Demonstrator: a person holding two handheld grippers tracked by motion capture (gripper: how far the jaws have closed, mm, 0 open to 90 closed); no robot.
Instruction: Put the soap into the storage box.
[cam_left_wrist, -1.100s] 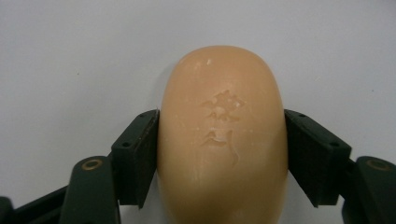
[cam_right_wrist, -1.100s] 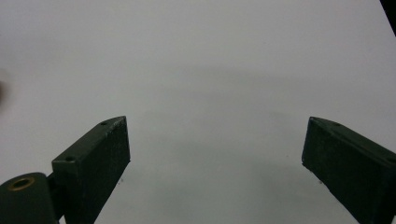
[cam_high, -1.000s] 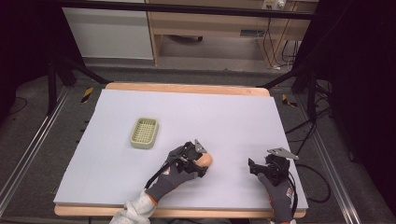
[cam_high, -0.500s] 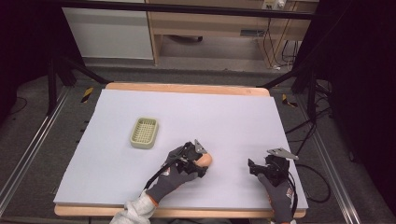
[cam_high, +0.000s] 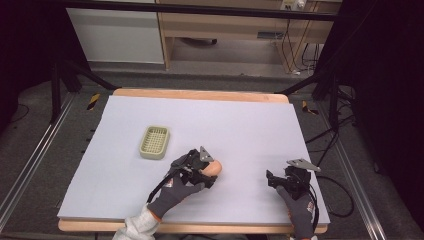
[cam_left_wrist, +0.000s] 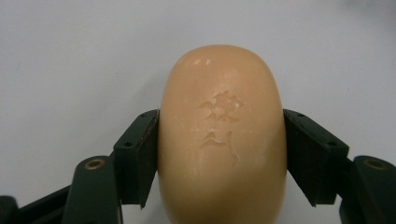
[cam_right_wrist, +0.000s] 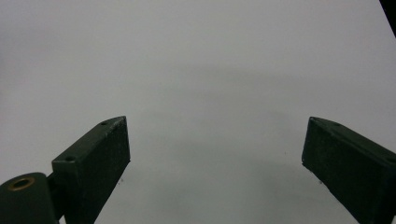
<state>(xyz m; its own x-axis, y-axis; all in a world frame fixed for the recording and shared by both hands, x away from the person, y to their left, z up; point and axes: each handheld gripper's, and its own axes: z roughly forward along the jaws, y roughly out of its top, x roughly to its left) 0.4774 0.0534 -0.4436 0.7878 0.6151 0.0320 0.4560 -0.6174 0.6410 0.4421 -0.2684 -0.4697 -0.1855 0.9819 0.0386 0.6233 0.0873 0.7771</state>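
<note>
Right now your left gripper has its two black jaws pressed against the sides of the peach-coloured bar of soap, which carries a raised stamp on its top face and sits near the front middle of the pale table, well apart from the small green slotted soap dish off to its left. Your right gripper rests near the table's front right corner with its jaws spread wide and nothing but bare tabletop between them.
</note>
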